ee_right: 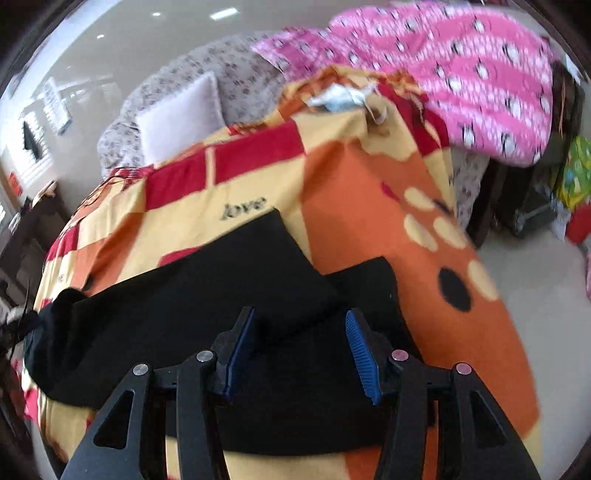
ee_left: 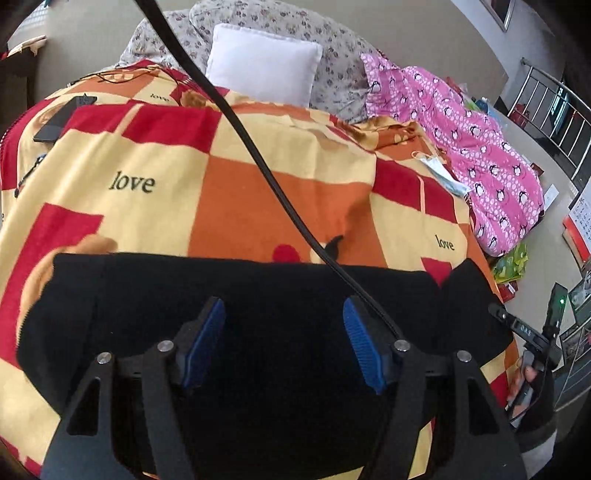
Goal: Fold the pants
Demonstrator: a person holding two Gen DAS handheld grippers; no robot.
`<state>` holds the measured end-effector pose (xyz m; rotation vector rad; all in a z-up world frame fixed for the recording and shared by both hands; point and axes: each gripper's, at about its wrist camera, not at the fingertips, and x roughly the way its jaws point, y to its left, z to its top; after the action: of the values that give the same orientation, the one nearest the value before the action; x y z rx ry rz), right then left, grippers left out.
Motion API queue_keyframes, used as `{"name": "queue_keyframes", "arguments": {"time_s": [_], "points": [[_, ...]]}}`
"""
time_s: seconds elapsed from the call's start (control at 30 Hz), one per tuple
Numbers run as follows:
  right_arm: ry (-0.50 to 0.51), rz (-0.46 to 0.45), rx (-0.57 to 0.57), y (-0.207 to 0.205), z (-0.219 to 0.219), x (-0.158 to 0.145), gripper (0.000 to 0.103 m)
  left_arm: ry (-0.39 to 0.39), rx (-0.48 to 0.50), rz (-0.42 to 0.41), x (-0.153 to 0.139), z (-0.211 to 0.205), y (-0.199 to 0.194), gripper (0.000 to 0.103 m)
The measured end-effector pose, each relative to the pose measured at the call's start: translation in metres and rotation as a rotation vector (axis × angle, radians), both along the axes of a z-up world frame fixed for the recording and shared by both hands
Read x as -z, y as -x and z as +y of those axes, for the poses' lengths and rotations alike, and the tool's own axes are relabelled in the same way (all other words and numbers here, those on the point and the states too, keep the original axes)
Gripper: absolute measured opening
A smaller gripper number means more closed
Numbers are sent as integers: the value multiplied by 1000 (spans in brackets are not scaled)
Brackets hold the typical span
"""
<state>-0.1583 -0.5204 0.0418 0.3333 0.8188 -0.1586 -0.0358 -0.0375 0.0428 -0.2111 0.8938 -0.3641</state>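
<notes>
Black pants (ee_left: pixel 258 295) lie spread across the near part of a bed with a red, orange and yellow checked blanket (ee_left: pixel 229 173). My left gripper (ee_left: pixel 284 314) is open above the middle of the pants, with nothing between its blue pads. In the right wrist view the pants (ee_right: pixel 207 280) lie in overlapping layers on the blanket (ee_right: pixel 369 206). My right gripper (ee_right: pixel 299 321) is open over their right part, also empty. The other gripper and the hand holding it show at the right edge of the left wrist view (ee_left: pixel 532 347).
A white pillow (ee_left: pixel 262 62) and a floral quilt (ee_left: pixel 280 26) lie at the bed's head. A pink penguin-print garment (ee_left: pixel 480 147) lies on the right side, next to a face mask (ee_left: pixel 439 170). A black cable (ee_left: pixel 258 158) crosses the left wrist view. Clutter lies on the floor at right.
</notes>
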Motion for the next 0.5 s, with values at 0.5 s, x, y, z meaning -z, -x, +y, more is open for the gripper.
{"name": "queue_keyframes", "arguments": {"time_s": [0.5], "points": [[-16,-113,105,61,-36,-33,8,2,-21,-2,-2,-3,-2,70]]}}
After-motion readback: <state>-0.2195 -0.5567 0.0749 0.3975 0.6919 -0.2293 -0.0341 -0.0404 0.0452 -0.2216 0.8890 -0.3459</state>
